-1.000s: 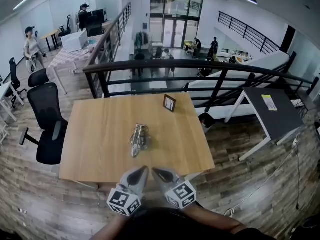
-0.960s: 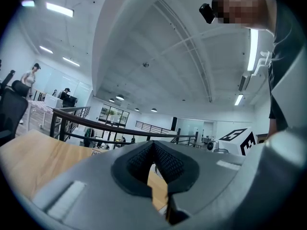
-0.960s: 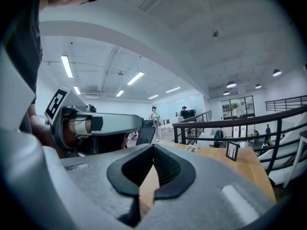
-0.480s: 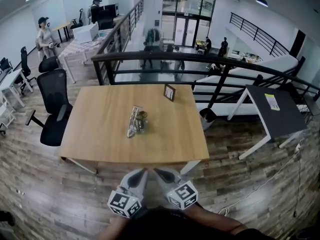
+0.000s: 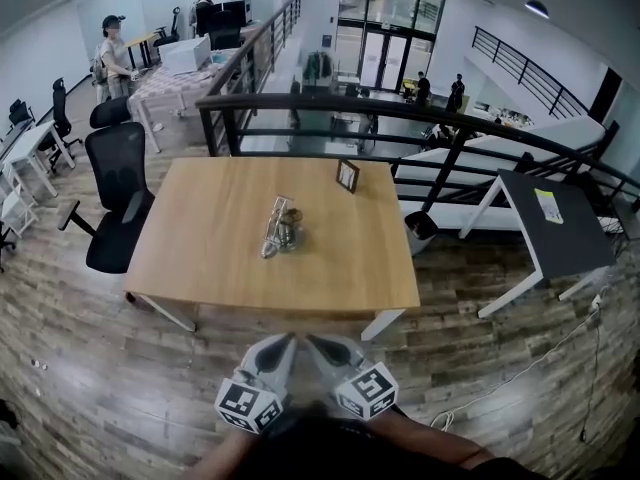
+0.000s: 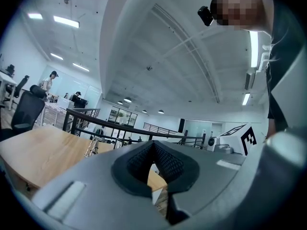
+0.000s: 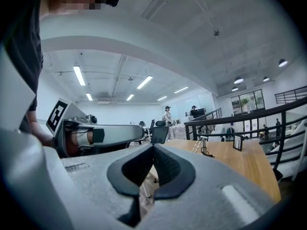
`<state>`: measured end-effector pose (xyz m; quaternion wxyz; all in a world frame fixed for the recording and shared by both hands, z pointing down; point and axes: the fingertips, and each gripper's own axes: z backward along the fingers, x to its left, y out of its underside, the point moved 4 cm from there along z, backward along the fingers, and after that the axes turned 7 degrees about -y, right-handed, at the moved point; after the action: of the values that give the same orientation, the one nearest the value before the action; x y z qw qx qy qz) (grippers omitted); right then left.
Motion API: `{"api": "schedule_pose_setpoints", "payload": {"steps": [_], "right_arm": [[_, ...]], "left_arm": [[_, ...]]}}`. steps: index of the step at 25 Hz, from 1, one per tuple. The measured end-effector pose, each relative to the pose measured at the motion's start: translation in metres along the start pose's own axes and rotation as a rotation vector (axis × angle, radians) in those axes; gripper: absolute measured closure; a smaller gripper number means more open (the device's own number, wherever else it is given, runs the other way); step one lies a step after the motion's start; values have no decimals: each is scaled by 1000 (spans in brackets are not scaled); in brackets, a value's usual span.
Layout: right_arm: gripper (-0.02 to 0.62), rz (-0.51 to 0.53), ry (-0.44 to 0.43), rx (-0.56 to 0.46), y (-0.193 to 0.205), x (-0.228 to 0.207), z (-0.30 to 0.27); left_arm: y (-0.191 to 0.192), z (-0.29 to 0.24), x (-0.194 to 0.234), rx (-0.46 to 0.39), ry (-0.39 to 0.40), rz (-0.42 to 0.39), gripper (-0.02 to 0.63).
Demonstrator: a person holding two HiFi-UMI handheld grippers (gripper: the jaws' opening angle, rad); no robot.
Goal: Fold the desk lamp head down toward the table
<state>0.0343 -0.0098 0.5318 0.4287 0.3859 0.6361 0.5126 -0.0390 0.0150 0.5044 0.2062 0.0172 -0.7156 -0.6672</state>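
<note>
In the head view, the desk lamp (image 5: 280, 226) sits near the middle of the wooden table (image 5: 200, 268). It is straight ahead of me and well apart from both tongs. The left gripper (image 5: 280, 346) and the right gripper (image 5: 320, 348) hang side by side over the floor, short of the table's near edge. The lamp's long side runs away from me, with the far end leaning a little to the right. It is too small for me to tell which end is the head. I think the left gripper is a bit nearer, since the lamp lines up with it.

In the left gripper view, the jaws are closed together with nothing in them. The lamp (image 6: 91, 146) shows as thin metal bars standing up on the table (image 6: 38, 152), off to the left of the jaws.

In the right gripper view, the jaws are closed tight and empty too. The lamp (image 7: 201, 145) stands to the right of them, far off on the table (image 7: 249, 162).
</note>
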Motion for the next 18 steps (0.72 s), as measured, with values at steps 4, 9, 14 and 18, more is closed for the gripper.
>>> {"api": "schedule_pose_setpoints", "payload": {"steps": [4,9,14,18], "right_arm": [[594,0,-3,-2,1,3,2],[594,16,1,-12,-5,5,8],[594,24,9,-15,-7,2,11],[594,20,12,-18,-7,0,14]], "left_arm": [[6,6,-2,40,-10,4,604],[4,9,-3,35,-45,-21,604],[6,5,-7,43,-36,-39,604],[7,1,-9,37,-35,-47,604]]}}
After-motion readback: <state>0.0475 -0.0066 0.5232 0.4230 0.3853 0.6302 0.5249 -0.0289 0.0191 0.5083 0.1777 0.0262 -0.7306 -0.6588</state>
